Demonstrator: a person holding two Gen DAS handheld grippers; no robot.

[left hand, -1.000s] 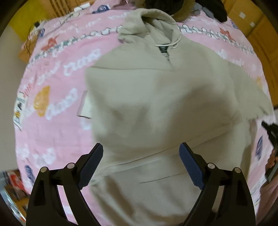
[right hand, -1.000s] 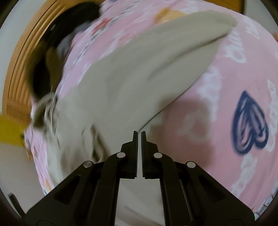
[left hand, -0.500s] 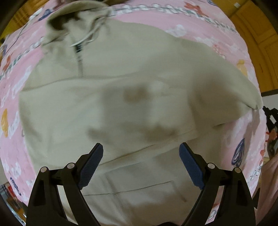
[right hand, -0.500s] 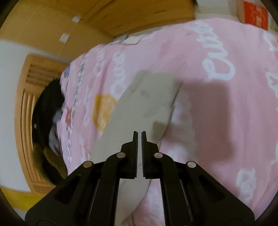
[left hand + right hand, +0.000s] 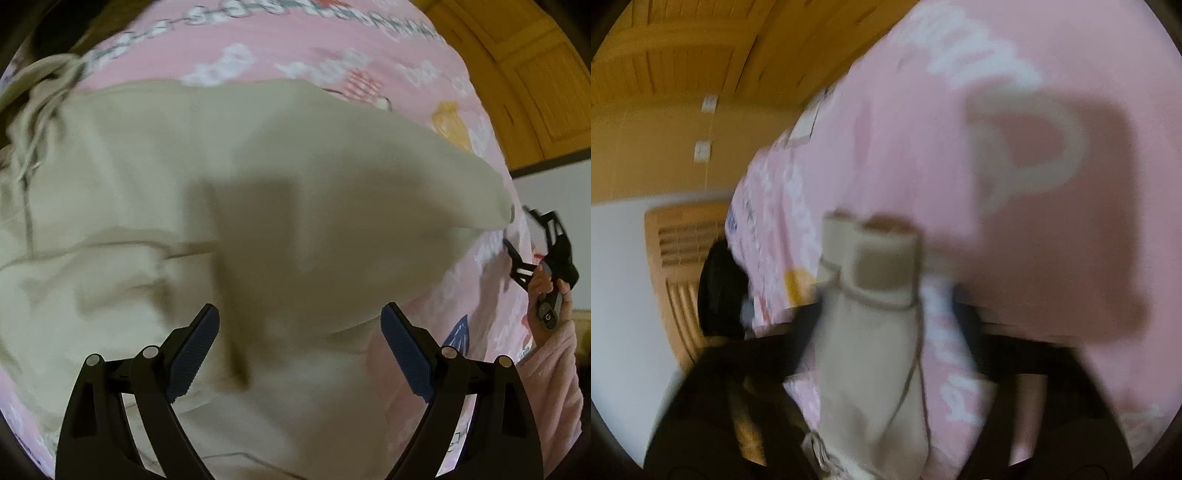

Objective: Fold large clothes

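In the left wrist view, our left gripper point(image 5: 300, 352) hangs wide open above the hoodie point(image 5: 207, 206), which lies spread on the pink blanket point(image 5: 369, 48). Past the sleeve's end, our right gripper point(image 5: 532, 240) shows, held in a hand point(image 5: 550, 295).

In the right wrist view, blurred, its jaws have just been opening; the sleeve cuff point(image 5: 882, 262) lies between them, unpressed.

right wrist view: all smeared, right gripper point(image 5: 886, 350) just dark blur, can't read its jaws | hoodie point(image 5: 221, 206) hood cut off at left edge | bedspread point(image 5: 332, 48) print too fuzzy to read
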